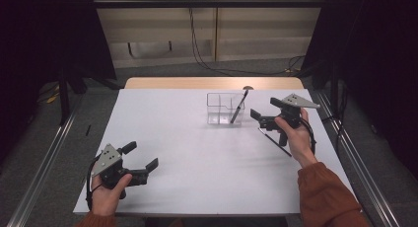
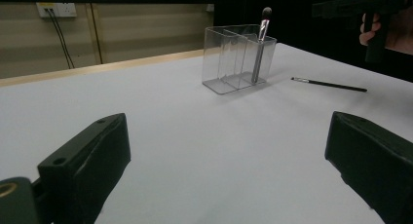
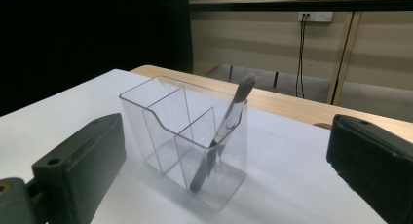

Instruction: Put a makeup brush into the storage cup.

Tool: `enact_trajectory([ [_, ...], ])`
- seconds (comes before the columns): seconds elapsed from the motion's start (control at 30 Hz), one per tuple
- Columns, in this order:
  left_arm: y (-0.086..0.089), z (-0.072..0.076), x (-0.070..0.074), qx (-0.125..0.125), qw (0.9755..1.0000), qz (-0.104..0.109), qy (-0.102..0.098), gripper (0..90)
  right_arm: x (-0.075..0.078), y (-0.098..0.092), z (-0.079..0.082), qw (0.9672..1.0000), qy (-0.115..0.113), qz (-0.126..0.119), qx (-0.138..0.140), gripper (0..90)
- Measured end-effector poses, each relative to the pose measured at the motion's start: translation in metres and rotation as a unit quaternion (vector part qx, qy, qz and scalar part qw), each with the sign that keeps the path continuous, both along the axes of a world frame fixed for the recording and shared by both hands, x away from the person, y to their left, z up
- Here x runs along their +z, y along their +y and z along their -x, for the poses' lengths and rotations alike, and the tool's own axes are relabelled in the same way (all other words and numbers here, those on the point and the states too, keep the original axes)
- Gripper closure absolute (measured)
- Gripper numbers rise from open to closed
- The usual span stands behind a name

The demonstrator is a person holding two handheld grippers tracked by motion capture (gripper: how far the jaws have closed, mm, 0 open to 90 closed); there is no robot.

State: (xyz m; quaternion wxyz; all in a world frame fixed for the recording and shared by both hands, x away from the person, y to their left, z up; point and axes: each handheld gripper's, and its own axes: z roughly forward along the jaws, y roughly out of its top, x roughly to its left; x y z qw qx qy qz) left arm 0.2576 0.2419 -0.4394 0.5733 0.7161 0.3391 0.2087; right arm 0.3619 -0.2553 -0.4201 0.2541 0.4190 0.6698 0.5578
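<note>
Clear plastic organizer (image 1: 224,108) already holds one brush (image 1: 238,107) leaning in its end compartment, while a second brush (image 1: 274,141) lies on the table (image 1: 197,153) under the spread, empty right gripper (image 1: 268,111); left gripper (image 1: 140,160) rests spread too.

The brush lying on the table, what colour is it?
The brush is black with a pale tip, clearest in the left gripper view.
</note>
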Motion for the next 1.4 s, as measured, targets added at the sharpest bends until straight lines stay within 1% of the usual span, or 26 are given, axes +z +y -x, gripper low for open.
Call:
enact_trajectory([
  [0.13, 0.000, 0.000, 0.000, 0.000, 1.0000, 0.000, 0.000, 2.7, 0.001, -0.006, 0.007, 1.0000, 0.004, 0.005, -0.003, 0.3],
  [0.23, 0.000, 0.000, 0.000, 0.001, 1.0000, 0.001, 0.001, 2.7, 0.000, -0.011, 0.013, 0.9999, -0.005, -0.004, -0.008, 0.3],
  [0.3, 0.000, -0.002, -0.001, 0.001, 1.0000, -0.003, 0.002, 2.7, 0.000, -0.012, 0.017, 0.9999, -0.008, 0.004, -0.010, 0.2],
  [0.4, 0.000, -0.001, -0.001, 0.001, 1.0000, -0.002, 0.000, 2.7, 0.000, -0.014, 0.024, 1.0000, -0.006, 0.006, -0.001, 0.1],
  [0.47, 0.000, -0.001, -0.001, 0.001, 1.0000, 0.000, 0.001, 2.7, 0.000, -0.015, 0.029, 0.9999, -0.011, 0.007, -0.004, 0.1],
  [0.53, 0.000, -0.001, 0.000, 0.000, 1.0000, -0.002, -0.001, 2.7, -0.001, -0.015, 0.034, 0.9999, -0.012, 0.008, 0.000, 0.1],
  [0.6, 0.001, 0.000, 0.000, 0.000, 1.0000, -0.003, -0.001, 2.7, -0.002, -0.015, 0.040, 0.9998, -0.019, 0.009, -0.001, 0.1],
  [0.67, 0.001, 0.000, 0.000, 0.001, 1.0000, 0.000, -0.001, 2.7, -0.004, -0.016, 0.044, 0.9999, -0.013, 0.005, 0.001, 0.1],
  [0.7, 0.001, 0.000, 0.000, 0.003, 1.0000, 0.004, 0.000, 2.7, -0.005, -0.017, 0.046, 0.9999, -0.011, 0.009, 0.004, 0.1],
  [0.77, 0.001, 0.000, 0.000, 0.003, 1.0000, 0.004, -0.001, 2.7, -0.008, -0.017, 0.051, 0.9999, -0.012, 0.005, 0.004, 0.1],
  [0.9, 0.000, 0.000, 0.000, -0.001, 1.0000, 0.000, 0.000, 2.9, -0.010, -0.020, 0.059, 0.9999, -0.010, 0.003, 0.008, 0.1],
  [0.97, 0.000, 0.001, 0.000, -0.001, 1.0000, -0.001, -0.003, 3.0, -0.009, -0.021, 0.063, 0.9999, -0.017, 0.001, 0.001, 0.3],
  [1.07, 0.000, 0.001, 0.000, 0.001, 1.0000, 0.002, -0.004, 3.0, -0.010, -0.024, 0.069, 0.9999, -0.015, -0.003, 0.001, 0.2],
  [1.2, 0.001, 0.002, 0.000, 0.002, 1.0000, 0.004, -0.005, 3.0, -0.013, -0.026, 0.079, 0.9999, -0.015, 0.002, 0.002, 0.2],
  [1.3, 0.001, 0.001, 0.000, 0.002, 1.0000, 0.000, -0.006, 3.0, -0.014, -0.029, 0.085, 0.9998, -0.017, 0.002, 0.002, 0.2],
  [1.4, 0.002, 0.002, -0.001, 0.002, 1.0000, -0.001, -0.005, 3.0, -0.017, -0.031, 0.089, 0.9999, -0.013, 0.004, 0.000, 0.2],
])
